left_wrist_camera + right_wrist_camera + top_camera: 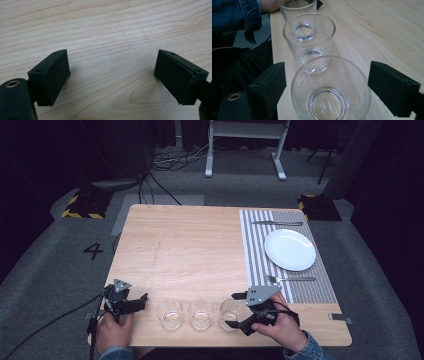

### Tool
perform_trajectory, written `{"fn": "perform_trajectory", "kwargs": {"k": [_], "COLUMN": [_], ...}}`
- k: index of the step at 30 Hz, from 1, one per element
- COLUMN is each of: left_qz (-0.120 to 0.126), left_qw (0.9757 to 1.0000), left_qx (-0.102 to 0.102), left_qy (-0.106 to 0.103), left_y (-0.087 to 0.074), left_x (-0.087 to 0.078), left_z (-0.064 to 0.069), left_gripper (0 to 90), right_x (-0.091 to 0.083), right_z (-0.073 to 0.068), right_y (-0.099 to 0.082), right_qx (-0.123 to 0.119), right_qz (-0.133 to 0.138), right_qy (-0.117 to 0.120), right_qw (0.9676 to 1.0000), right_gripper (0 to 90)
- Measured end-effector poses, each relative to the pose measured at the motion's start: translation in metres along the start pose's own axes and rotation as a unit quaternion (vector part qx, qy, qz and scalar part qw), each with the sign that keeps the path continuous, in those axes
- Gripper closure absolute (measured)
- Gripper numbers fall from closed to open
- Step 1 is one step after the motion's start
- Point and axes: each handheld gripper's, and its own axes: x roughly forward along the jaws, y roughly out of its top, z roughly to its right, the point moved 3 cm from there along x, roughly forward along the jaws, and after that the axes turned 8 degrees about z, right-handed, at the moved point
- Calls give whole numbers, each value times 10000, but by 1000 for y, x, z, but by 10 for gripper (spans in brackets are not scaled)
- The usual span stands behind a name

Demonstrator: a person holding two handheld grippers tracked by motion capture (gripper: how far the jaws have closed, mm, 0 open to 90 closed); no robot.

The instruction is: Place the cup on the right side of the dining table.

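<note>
Nearest in the high view: two hands, right gripper straddling the rightmost glass of three along the table's near edge, jaws apart; left gripper idle beside the row.

Left gripper view: jaws spread wide over bare wood, holding nothing.

Right gripper view: rightmost glass between parted jaws, untouched. Likely mid-approach to a grasp; next, closing squarely on the wall, perhaps toward the placemat.

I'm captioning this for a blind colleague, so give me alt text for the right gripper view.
The right tongs stand open around the nearest of three clear empty glasses, one black jaw on each side, not touching it. The middle glass and far glass line up behind it along the edge of the wooden table, beside a denim sleeve.
</note>
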Motion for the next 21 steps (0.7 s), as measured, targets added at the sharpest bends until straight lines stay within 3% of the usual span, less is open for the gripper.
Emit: {"fn": "perform_trajectory", "kwargs": {"k": [5, 21], "left_qz": [-1, -1], "left_qw": [10000, 10000], "left_qx": [1, 1], "left_qy": [2, -1], "left_y": [0, 0], "left_x": [0, 0], "left_z": [0, 0], "left_gripper": [133, 134], "right_x": [0, 26], "right_z": [0, 2], "right_y": [-1, -24], "right_qx": [-169, 80], "right_qz": [-82, -533], "right_qy": [-90, -94], "right_qw": [9998, 9985], "right_gripper": [155, 164]}}
